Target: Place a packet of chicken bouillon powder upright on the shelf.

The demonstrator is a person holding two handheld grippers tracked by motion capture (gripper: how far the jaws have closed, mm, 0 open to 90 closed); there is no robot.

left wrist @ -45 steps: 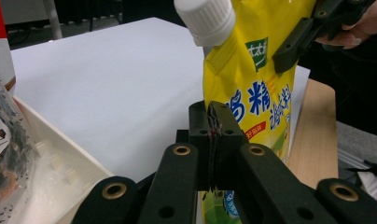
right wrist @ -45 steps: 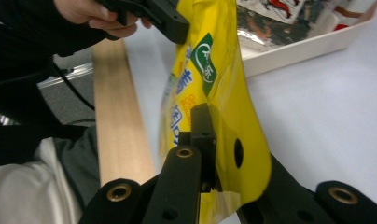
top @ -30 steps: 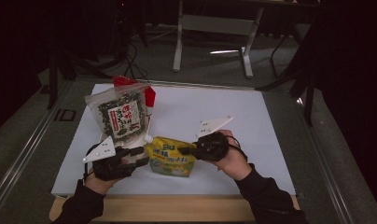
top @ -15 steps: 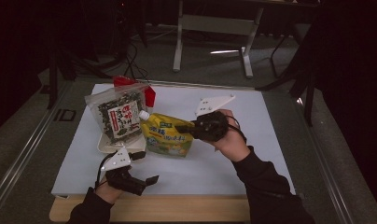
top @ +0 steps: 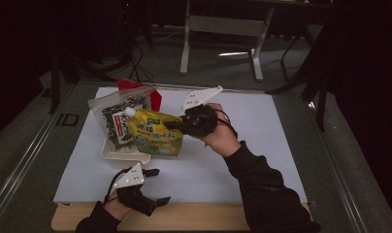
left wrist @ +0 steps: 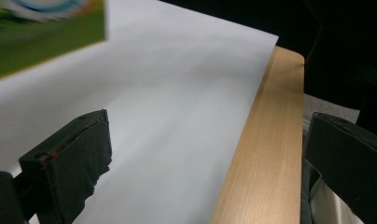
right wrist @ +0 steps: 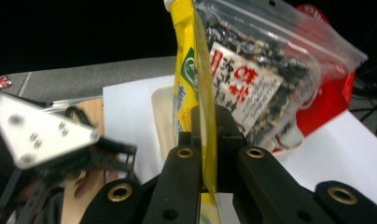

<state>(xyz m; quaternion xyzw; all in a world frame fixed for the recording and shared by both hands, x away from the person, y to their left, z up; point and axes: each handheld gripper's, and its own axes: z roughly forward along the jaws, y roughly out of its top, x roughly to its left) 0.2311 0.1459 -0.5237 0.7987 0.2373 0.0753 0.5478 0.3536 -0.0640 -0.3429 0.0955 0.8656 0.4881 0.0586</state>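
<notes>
The right gripper [top: 172,124] pinches the edge of the yellow pouch [top: 157,138] and holds it upright, just right of the clear bag of dark bits [top: 120,119]. The pouch's lower edge is at the white tray [top: 117,154], prob. touching it, but the view is too dim to be sure. A red packet [top: 155,99] sits behind the bag. The left gripper [top: 157,187] is well in front of the bag, near the bench's [top: 208,218] wooden edge, jaws just opened wide, nothing betw. them.
</notes>
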